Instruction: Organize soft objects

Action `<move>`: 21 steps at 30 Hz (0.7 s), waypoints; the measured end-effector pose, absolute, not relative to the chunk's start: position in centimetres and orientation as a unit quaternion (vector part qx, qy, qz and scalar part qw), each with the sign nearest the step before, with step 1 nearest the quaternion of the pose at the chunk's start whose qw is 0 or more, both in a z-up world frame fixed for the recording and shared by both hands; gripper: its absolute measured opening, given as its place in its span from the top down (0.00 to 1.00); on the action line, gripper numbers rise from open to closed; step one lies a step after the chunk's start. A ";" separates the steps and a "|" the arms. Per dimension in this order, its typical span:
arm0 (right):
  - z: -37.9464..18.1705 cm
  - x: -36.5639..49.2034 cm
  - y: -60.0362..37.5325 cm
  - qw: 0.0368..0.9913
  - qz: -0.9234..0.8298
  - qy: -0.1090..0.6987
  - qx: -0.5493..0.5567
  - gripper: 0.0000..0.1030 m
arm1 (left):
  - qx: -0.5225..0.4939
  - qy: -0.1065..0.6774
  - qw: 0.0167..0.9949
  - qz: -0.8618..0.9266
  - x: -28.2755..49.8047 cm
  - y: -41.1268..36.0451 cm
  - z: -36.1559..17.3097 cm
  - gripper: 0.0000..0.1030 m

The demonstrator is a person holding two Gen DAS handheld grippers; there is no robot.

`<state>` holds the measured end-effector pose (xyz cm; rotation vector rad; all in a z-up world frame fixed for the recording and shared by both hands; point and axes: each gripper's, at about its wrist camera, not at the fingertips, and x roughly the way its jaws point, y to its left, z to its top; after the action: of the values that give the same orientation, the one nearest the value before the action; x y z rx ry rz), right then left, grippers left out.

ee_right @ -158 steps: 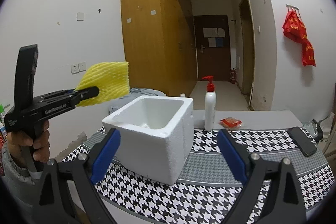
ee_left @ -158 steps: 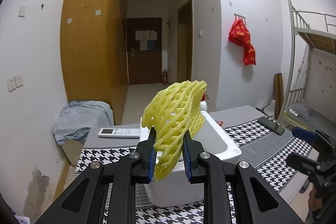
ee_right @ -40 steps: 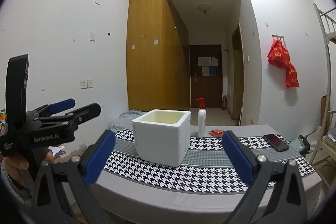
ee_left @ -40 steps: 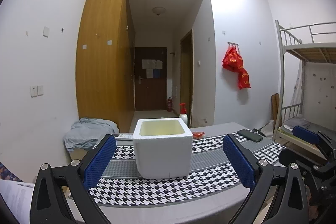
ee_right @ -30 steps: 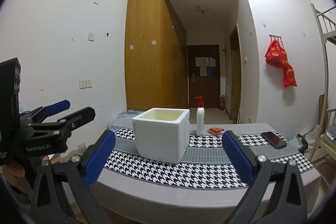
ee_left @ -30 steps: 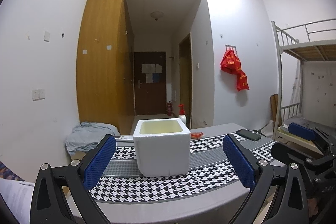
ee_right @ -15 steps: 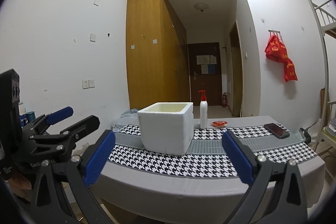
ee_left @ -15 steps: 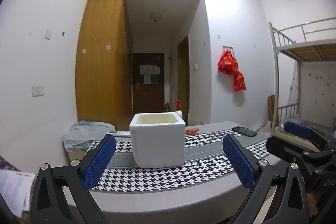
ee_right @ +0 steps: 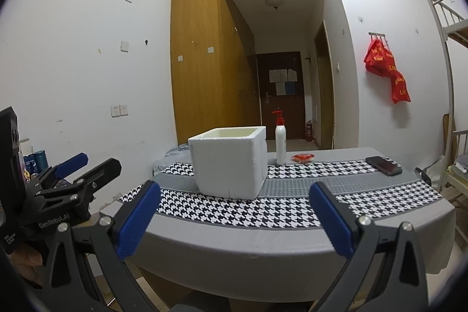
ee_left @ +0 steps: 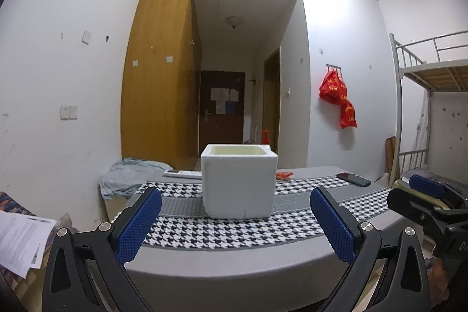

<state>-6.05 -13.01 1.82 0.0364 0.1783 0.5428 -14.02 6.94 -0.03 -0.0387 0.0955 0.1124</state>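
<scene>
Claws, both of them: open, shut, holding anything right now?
Left claw: open, holding nothing.
Right claw: open, holding nothing.
</scene>
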 end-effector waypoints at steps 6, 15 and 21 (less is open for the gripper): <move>1.8 -6.8 -12.7 0.959 0.269 0.085 0.013 0.00 | -0.014 0.049 0.997 0.052 -14.4 6.7 -0.1 0.01; 1.7 -7.2 -12.8 0.960 0.268 0.084 0.011 0.01 | -0.010 0.054 0.997 0.046 -14.4 6.3 -0.1 0.01; 1.6 -7.2 -13.1 0.960 0.267 0.086 0.014 0.00 | -0.009 0.055 0.997 0.043 -14.4 6.3 -0.1 0.01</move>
<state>-7.16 -13.07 1.59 0.0285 0.1746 0.5406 -14.42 6.32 -0.10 -0.0170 0.1110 0.0869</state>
